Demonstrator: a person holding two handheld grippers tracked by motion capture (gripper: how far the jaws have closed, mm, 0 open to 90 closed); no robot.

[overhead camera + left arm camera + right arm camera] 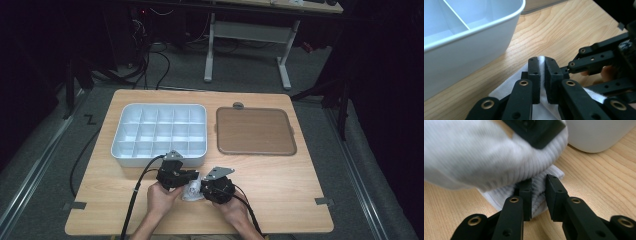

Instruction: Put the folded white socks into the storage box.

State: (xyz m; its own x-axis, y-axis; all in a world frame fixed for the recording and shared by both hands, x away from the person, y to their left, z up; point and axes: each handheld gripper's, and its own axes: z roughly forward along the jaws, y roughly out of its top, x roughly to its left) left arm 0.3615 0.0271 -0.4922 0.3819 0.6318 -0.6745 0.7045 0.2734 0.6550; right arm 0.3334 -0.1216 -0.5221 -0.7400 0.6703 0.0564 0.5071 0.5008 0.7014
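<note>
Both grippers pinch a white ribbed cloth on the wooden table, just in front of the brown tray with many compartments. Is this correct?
Not quite. The compartment tray is white, not brown; the brown tray beside it has no compartments. The high view shows this. The rest holds: the left gripper and the right gripper both pinch the white ribbed cloth on the wooden table.

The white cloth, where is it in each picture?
High view: the white cloth sits near the table's front edge, between the left tool and the right tool.
Left gripper view: bottom middle, pinched in the left tool.
Right gripper view: top left and middle, with the right tool closed on a fold.
Shared landmark: the white compartment tray.
</note>
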